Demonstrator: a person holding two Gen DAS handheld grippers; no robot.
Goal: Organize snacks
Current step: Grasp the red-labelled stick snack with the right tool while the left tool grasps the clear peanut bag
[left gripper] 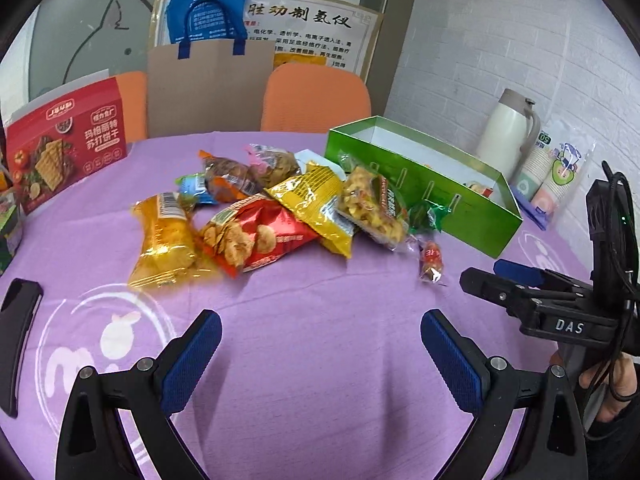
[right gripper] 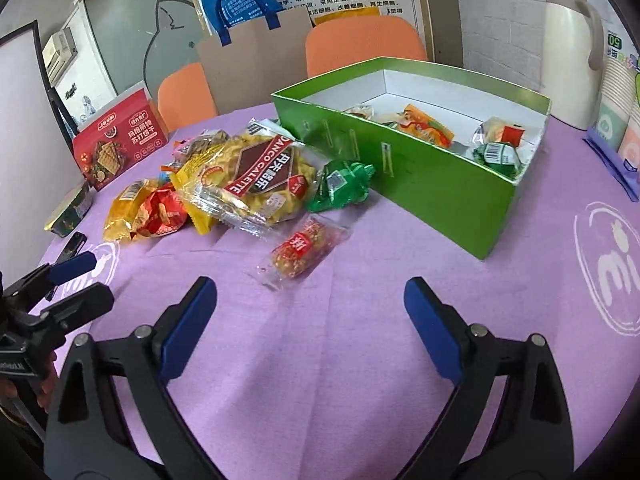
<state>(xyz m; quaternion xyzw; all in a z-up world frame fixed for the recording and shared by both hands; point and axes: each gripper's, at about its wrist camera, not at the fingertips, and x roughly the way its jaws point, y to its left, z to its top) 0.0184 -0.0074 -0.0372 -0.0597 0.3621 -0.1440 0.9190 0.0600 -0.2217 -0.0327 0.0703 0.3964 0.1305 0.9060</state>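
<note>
Snacks (left gripper: 256,216) mostly wait in pile on table; few lie inside green box (right gripper: 420,176). Our left gripper (left gripper: 320,344) and right gripper (right gripper: 310,312) both released, empty.

Counter covered by a matt purple cloth (left gripper: 320,380) with a fine woven texture and printed white logos. Snack packets of glossy, crinkled plastic film: gold packet (left gripper: 164,240), red packet (left gripper: 252,236), yellow packet (left gripper: 316,200); clear-film biscuit pack (right gripper: 256,176) and clear-wrapped red bar (right gripper: 304,248); shiny green foil sweet (right gripper: 340,188). Green box (right gripper: 440,184) of smooth cardboard with a slight sheen outside, matt white inside. Red biscuit carton (left gripper: 68,152) of glossy printed card. Fingers (left gripper: 192,360) faced with blue, knurled rubbery pads on matt black plastic arms with metal screws. Cream flask (left gripper: 508,132) with a smooth satin finish.
</note>
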